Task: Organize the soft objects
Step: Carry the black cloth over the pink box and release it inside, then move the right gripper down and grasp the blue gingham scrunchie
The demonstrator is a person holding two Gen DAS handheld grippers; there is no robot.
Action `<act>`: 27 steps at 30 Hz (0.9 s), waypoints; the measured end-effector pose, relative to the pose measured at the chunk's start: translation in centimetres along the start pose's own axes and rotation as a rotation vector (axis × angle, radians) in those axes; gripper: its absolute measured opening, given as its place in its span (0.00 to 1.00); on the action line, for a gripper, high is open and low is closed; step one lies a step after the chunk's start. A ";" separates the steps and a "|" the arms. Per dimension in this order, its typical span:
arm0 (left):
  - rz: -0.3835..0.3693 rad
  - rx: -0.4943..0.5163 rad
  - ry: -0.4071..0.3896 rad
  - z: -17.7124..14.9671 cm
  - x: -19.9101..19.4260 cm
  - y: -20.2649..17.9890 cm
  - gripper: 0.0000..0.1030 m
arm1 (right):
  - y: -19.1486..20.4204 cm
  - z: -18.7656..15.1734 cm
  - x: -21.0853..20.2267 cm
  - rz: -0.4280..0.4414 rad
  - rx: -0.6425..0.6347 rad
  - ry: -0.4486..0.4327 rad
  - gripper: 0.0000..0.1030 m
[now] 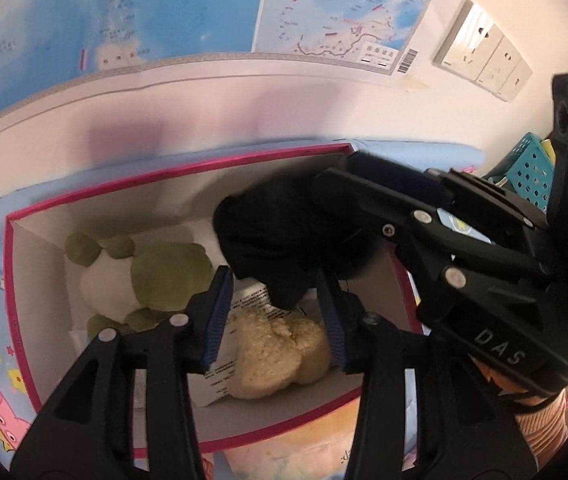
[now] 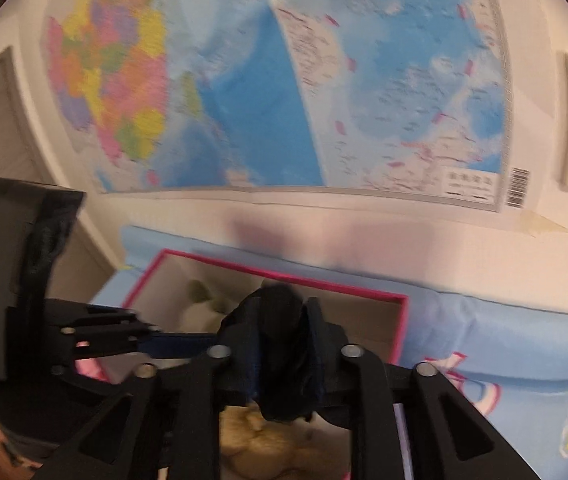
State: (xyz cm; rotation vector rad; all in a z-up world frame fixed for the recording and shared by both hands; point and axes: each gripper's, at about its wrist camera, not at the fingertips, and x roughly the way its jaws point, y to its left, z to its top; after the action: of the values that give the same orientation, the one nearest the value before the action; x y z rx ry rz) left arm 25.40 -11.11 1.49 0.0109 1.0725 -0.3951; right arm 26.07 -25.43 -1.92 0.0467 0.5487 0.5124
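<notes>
A light blue storage box with a pink rim (image 1: 172,166) stands open below a wall map. Inside lie a green and white plush toy (image 1: 140,272) and a cream fuzzy plush (image 1: 280,352) with a paper tag. My right gripper (image 1: 343,188) reaches in from the right, shut on a black soft cloth (image 1: 284,240) that hangs over the box. In the right wrist view the black cloth (image 2: 284,356) is pinched between the pads of my right gripper (image 2: 285,344). My left gripper (image 1: 276,312) is open and empty above the cream plush.
A world map (image 2: 284,80) covers the wall behind the box (image 2: 363,290). A wall socket panel (image 1: 483,50) is at the upper right. A teal plastic basket (image 1: 531,168) stands to the right behind the right gripper. The left gripper (image 2: 156,346) shows in the right wrist view.
</notes>
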 end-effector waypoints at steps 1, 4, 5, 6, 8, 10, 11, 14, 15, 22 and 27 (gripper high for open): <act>0.004 0.003 -0.006 -0.1 -0.2 0.0 0.46 | -0.1 -0.1 -0.2 -0.009 0.003 -0.014 0.33; 0.014 0.010 -0.033 -0.8 -1.0 0.2 0.49 | -0.1 -0.7 -1.4 -0.032 0.005 -0.044 0.36; 0.017 0.015 -0.051 -1.2 -1.5 0.2 0.48 | -0.1 -0.9 -2.0 -0.022 0.007 -0.051 0.37; 0.014 0.022 -0.066 -1.6 -2.0 0.2 0.49 | 0.0 -1.3 -2.8 -0.007 0.007 -0.058 0.37; -0.002 0.054 -0.106 -2.9 -3.5 0.3 0.49 | 0.4 -2.1 -4.3 0.016 0.001 -0.069 0.41; -0.027 0.083 -0.133 -4.2 -5.0 0.1 0.49 | 0.6 -3.2 -6.3 0.056 -0.004 -0.076 0.46; -0.046 0.098 -0.143 -5.1 -5.8 0.0 0.49 | 0.8 -3.9 -7.4 0.086 -0.011 -0.079 0.49; -0.079 0.151 -0.177 -7.4 -7.9 -1.2 0.49 | 1.5 -6.1 -10.2 0.159 -0.034 -0.084 0.54; -0.099 0.177 -0.183 -8.3 -8.5 -1.6 0.49 | 1.8 -6.8 -10.9 0.179 -0.037 -0.078 0.55; -0.149 0.300 -0.189 -14.8 -10.0 -4.0 0.49 | 4.0 -14.0 -14.5 0.273 -0.090 0.014 0.55; -0.150 0.329 -0.120 -18.9 -8.4 -4.8 0.49 | 5.8 -19.1 -13.7 0.242 -0.157 0.163 0.55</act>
State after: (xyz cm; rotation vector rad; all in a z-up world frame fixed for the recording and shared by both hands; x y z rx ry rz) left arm 4.24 -9.23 0.42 0.1981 0.8832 -0.6967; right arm 3.71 -28.69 -10.60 -0.0803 0.6641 0.7988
